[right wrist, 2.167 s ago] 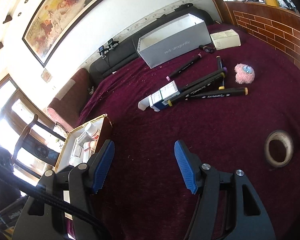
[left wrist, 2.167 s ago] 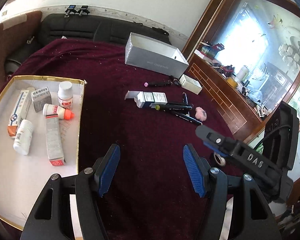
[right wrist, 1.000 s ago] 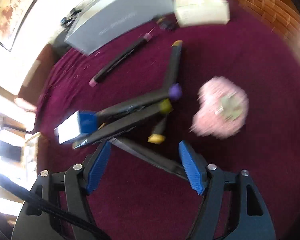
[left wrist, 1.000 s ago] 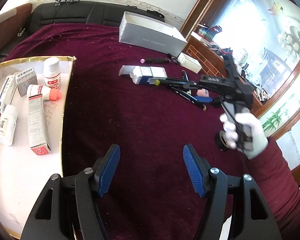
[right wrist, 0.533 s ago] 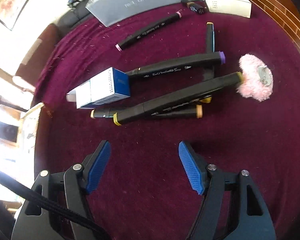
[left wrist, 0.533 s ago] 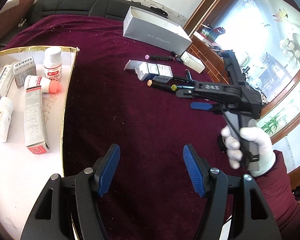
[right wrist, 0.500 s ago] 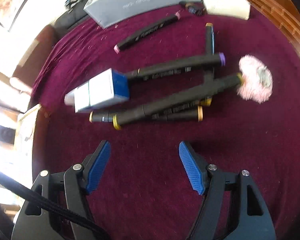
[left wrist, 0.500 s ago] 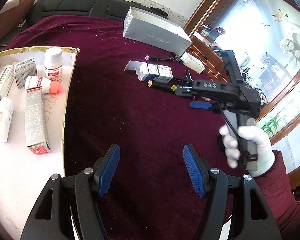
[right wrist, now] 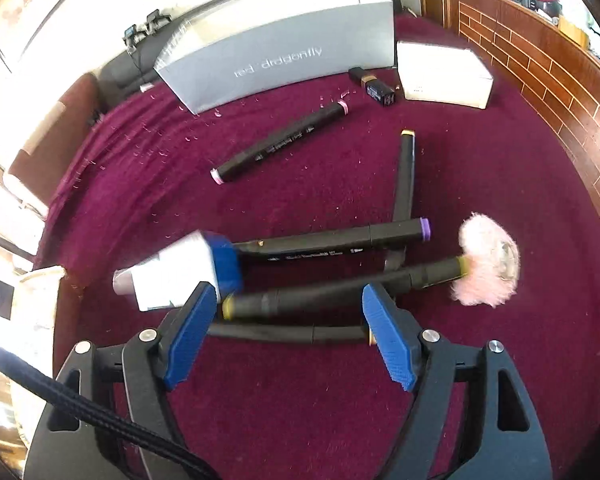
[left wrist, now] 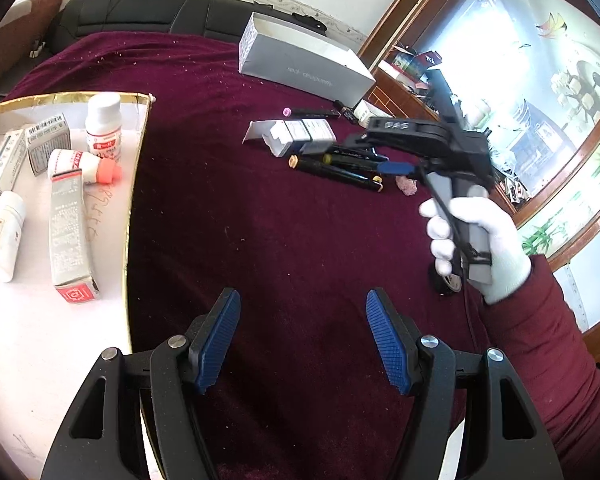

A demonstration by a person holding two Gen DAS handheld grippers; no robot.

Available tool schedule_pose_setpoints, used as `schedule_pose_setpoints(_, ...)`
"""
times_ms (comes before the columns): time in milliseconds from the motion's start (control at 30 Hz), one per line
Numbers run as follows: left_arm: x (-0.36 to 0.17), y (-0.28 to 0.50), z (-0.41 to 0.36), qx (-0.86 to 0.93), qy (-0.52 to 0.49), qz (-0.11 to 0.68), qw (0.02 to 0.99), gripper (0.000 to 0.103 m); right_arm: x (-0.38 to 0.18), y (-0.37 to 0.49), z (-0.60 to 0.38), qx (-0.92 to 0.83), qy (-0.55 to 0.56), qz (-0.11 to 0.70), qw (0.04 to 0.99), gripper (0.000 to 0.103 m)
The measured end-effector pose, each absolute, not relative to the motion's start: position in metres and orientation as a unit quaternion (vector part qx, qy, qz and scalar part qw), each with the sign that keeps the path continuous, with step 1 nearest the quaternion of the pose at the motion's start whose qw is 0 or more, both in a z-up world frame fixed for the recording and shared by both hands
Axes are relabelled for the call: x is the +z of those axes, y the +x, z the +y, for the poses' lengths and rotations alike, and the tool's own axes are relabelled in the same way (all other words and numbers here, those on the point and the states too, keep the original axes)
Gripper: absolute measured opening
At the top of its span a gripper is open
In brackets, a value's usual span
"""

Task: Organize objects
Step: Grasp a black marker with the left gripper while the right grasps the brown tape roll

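Observation:
Several black markers lie in a heap on the maroon cloth; a yellow-capped marker (right wrist: 340,286) and another black marker (right wrist: 288,334) lie between the open fingers of my right gripper (right wrist: 288,334), which hovers low over them. A white and blue medicine box (right wrist: 180,274) lies at their left end and a pink puff (right wrist: 488,266) at their right. In the left wrist view the right gripper (left wrist: 380,156) hangs above the marker heap (left wrist: 336,170). My left gripper (left wrist: 302,338) is open and empty over bare cloth.
A white tray (left wrist: 28,344) with gold rim at the left holds medicine bottles and boxes. A grey shoebox (right wrist: 276,60) stands at the back, a small white box (right wrist: 444,72) and a black lipstick (right wrist: 374,88) beside it. A tape roll (left wrist: 446,282) lies near the right hand.
My right gripper has moved forward and down onto the marker heap, fingers still open, now straddling two markers. My left gripper has barely moved.

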State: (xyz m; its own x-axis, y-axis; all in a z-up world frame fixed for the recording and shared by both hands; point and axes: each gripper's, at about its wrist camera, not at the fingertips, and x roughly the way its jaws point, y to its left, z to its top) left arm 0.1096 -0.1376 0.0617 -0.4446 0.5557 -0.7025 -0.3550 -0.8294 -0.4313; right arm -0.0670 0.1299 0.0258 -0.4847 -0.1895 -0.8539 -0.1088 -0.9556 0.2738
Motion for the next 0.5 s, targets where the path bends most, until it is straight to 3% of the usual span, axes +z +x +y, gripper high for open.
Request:
schedule_pose_setpoints(133,0.062,0.109,-0.143,0.844,-0.451,-0.117,0.267,0.06,0.01,-0.079,0.118,-0.822,0.549,-0.138,0.061,0.082)
schedule_pose_setpoints(500,0.069,0.107,-0.134,0.851,-0.45,-0.095,0.255,0.06,0.019,-0.02,0.079,-0.751,0.586,-0.206,0.222,0.081)
